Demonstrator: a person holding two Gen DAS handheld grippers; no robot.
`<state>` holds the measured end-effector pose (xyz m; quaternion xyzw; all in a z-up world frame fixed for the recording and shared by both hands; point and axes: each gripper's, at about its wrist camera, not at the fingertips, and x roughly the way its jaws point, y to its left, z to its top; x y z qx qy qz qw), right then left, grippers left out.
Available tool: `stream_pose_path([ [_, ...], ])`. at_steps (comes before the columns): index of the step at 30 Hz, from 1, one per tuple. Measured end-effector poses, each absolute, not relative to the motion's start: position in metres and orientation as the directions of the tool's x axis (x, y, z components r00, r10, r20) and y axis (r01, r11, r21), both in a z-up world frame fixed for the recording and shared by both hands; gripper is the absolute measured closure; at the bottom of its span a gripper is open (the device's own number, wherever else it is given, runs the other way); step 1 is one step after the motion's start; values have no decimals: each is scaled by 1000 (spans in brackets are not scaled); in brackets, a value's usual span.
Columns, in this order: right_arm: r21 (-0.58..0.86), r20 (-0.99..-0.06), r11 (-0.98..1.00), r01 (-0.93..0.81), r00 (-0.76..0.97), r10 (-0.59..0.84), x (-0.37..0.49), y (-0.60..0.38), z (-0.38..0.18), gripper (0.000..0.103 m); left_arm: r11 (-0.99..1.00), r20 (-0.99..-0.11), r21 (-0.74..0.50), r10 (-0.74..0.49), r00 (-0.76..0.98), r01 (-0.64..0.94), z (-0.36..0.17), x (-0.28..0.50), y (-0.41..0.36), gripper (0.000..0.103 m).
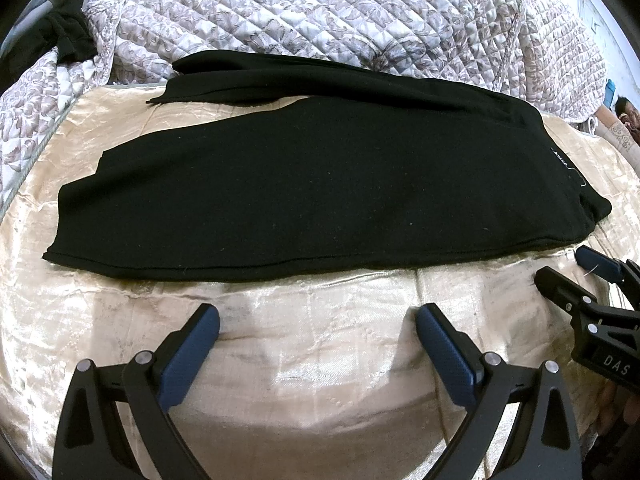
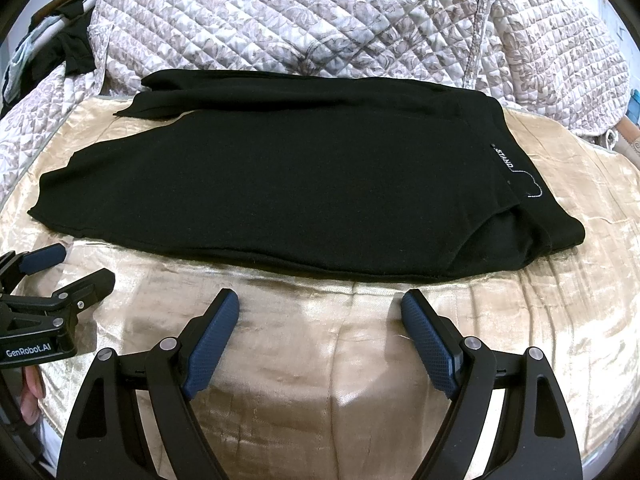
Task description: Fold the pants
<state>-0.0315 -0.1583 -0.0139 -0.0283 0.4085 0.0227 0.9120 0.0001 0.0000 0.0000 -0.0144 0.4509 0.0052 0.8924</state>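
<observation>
Black pants lie flat on a beige satin sheet, waistband to the right and both legs reaching left, the far leg slightly splayed toward the back. A white "STAND" label marks the waist end. My left gripper hangs open just short of the pants' near edge, holding nothing. In the right wrist view the pants fill the middle, and my right gripper is open and empty before their near hem. Each gripper shows in the other's view: right gripper, left gripper.
A quilted floral blanket is heaped along the back behind the pants. Another dark garment lies at the far left. A hand holds the left gripper's handle. Bare sheet lies between me and the pants.
</observation>
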Motion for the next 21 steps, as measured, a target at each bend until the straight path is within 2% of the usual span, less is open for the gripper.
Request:
stream_pose_path([
  [21, -29, -758, 996, -87, 651, 35, -30, -159, -13, 20, 1000, -804, -18, 0, 594, -25, 0, -2, -4, 2],
])
